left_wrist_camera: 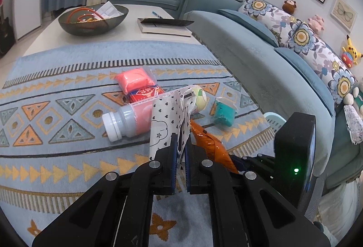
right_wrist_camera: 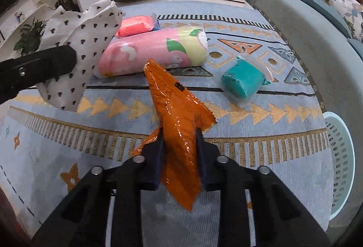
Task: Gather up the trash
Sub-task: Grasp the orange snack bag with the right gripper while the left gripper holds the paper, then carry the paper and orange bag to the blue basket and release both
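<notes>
With the left gripper (left_wrist_camera: pixel 180 156) clamped on the heart-print bag (left_wrist_camera: pixel 169 115) and the right gripper (right_wrist_camera: pixel 179 144) pinching the slick orange wrapper (right_wrist_camera: pixel 177 106) above the rug (right_wrist_camera: pixel 261 144), the wrapper could slip free before reaching the bag's mouth.

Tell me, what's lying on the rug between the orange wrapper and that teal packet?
Nothing: in the right wrist view, only bare rug separates the orange wrapper, clamped in the right gripper, from the teal packet.
</notes>
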The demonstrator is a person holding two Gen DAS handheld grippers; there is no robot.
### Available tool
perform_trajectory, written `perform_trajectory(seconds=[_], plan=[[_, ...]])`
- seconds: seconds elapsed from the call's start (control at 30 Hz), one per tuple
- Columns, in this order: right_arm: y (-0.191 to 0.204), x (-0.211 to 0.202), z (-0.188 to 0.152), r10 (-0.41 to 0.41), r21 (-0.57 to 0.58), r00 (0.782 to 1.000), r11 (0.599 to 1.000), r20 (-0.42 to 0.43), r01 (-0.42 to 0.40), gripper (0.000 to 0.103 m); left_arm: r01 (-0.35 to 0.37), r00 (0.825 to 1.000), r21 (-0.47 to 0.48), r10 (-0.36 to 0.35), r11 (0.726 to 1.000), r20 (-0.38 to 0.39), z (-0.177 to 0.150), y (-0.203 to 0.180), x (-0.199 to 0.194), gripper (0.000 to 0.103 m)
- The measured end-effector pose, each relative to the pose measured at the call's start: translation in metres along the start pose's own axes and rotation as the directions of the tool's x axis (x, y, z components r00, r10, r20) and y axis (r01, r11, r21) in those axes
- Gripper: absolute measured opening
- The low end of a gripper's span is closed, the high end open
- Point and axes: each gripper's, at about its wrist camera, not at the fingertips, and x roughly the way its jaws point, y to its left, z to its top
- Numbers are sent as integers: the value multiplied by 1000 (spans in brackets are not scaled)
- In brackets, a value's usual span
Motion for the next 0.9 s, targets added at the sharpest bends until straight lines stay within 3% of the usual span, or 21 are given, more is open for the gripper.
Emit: perform_trajectory(seconds=[0.2, 0.3, 0.57, 0.73, 0.9], plan=[[-17, -36, 7, -23, 32, 994, 999, 105, 20, 15, 13, 999, -12, -13, 1000, 40, 2, -3, -10, 4], [-36, -68, 10, -39, 73, 983, 997, 182, 26, 15, 50, 997, -14, -49, 999, 63, 4, -13, -17, 4], [-98, -132, 5, -114, 182, 949, 981, 295, 62, 15, 138, 987, 49, -142, 989, 72, 5, -62, -24, 4], [-152, -155, -11, -209, 288, 929, 950, 307, 119, 15, 225, 971, 49, -228, 973, 70, 3, -105, -21, 4], [-206, -167, -30, -273, 396, 919, 906, 284, 147, 15, 276, 959, 123, -282, 953, 38, 3, -168, -4, 4]])
